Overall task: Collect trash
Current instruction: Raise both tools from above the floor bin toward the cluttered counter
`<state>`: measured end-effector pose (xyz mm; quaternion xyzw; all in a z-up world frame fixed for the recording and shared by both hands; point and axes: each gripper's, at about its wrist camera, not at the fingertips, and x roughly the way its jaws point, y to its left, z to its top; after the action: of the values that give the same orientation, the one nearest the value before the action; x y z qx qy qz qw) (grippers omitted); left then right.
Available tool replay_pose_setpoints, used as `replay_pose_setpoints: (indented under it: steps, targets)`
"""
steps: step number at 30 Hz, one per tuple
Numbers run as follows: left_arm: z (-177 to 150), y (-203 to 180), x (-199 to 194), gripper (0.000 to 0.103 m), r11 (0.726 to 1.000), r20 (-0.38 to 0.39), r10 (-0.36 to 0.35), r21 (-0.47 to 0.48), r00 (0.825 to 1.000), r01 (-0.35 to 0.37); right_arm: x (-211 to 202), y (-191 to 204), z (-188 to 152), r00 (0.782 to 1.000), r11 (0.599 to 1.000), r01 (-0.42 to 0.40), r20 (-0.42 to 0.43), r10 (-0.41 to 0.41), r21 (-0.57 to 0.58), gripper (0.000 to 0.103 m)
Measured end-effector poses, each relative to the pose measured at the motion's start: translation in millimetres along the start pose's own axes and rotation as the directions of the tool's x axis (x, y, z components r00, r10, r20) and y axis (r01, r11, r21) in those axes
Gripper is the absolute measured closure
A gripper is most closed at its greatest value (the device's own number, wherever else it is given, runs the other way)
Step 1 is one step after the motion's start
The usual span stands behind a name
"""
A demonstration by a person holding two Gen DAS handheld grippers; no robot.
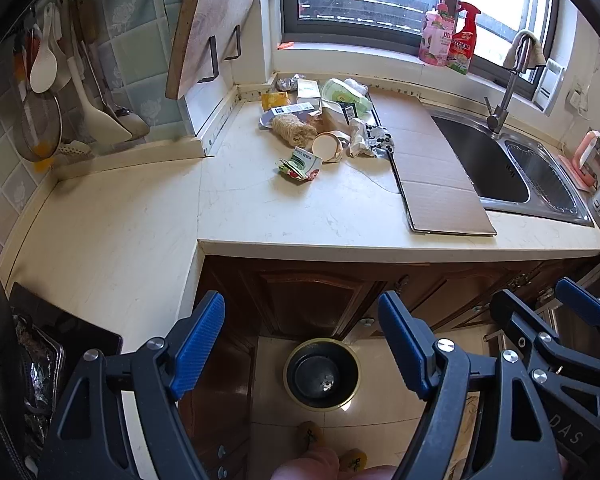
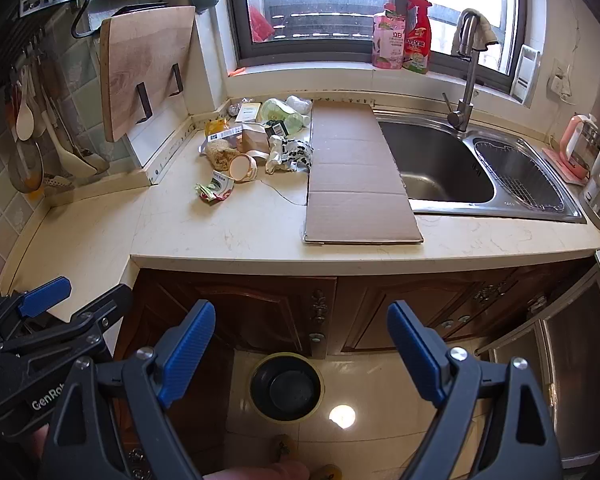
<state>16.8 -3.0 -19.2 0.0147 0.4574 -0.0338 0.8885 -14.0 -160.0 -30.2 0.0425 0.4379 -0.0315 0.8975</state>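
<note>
While both units were held out in front of the cabinets, clear of the work surface, the left hand-held gripper (image 1: 302, 344) stood released, its blue pads spread with nothing between them, and the right hand-held gripper (image 2: 300, 350) likewise stood released at a wide spread and carried nothing. Both pointed steeply downward toward the floor. The trash pile (image 1: 320, 120) lay at the back of the pale counter (image 1: 300, 208), close to the wall under the window, well apart from either tool. The pile comprised a tipped paper cup (image 1: 329, 147), a crushed green-and-red carton (image 1: 300, 165) at its front edge, a fibrous tan scrubber (image 1: 292, 130), crumpled white paper (image 1: 358, 136), a green plastic pack (image 1: 346, 94) and several small boxes and wrappers. A flat sheet of cardboard (image 2: 356, 176) lay on the counter just to the right of the pile, its far long edge beside the steel sink (image 2: 440, 164). A round black bin (image 2: 286, 387) with a yellowish rim stood on the tiled floor in front of the brown cabinet doors, visible between the fingers of each tool. A wooden cutting board (image 2: 144, 68) leaned against the wall left of the pile, and two spray bottles (image 2: 404, 36) stood on the window sill.
</note>
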Motion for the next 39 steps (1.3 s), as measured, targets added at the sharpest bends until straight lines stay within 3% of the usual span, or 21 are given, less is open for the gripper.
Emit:
replay_pose_setpoints:
  steps: [39]
  targets:
    - [-4.6, 1.9, 9.8, 0.026, 1.000, -0.021, -0.007, 0.002, 1.000, 0.007, 5.7, 3.3, -6.4, 1.000, 1.000, 0.000, -0.017, 0.000, 0.011, 0.014]
